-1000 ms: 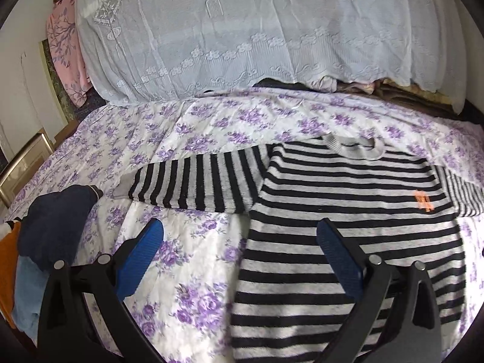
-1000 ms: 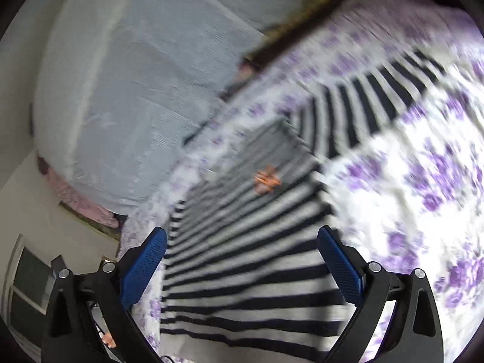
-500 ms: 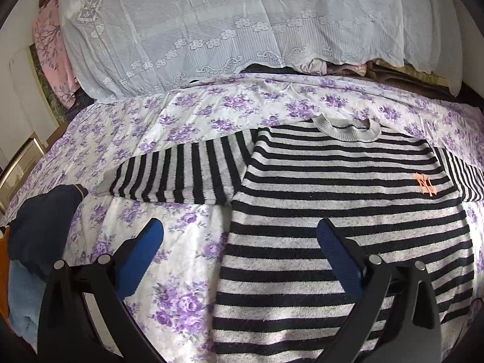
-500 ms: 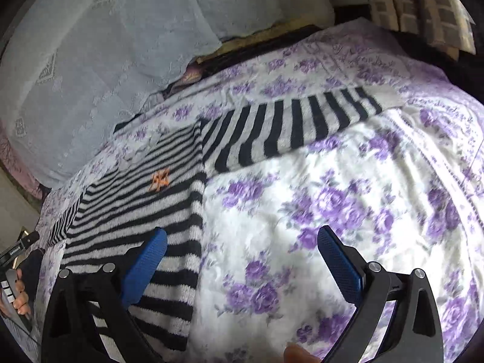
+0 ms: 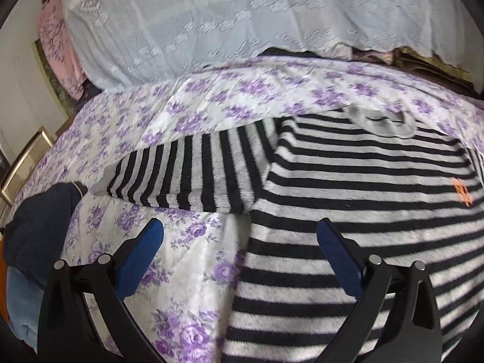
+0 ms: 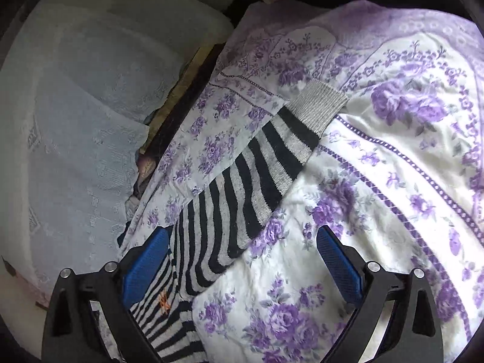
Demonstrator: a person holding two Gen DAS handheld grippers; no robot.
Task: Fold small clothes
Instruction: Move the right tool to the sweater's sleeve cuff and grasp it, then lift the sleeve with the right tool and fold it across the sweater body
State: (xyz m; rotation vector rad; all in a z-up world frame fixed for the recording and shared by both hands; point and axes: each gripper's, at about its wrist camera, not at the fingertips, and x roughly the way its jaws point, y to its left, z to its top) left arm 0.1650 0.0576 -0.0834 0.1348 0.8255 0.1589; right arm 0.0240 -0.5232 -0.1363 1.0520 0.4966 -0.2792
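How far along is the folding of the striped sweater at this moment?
Done: the striped sweater lies flat on the floral bedspread, both sleeves spread out. In hand: nothing; the left gripper and right gripper are open, and the right's jaws have just been closing slightly with nothing gripped. Left: every fold.

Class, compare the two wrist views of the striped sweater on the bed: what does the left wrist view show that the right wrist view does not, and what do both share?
Only the left wrist view shows the grey neckband, the whole chest, one sleeve and a dark blue garment at the bed's edge. Only the right wrist view shows the other sleeve spread out to its grey ribbed cuff. Both share the striped sweater with its orange logo, the purple floral bedsheet, the white lace cover and a pair of open blue-padded tongs, left tongs and right tongs, holding nothing.
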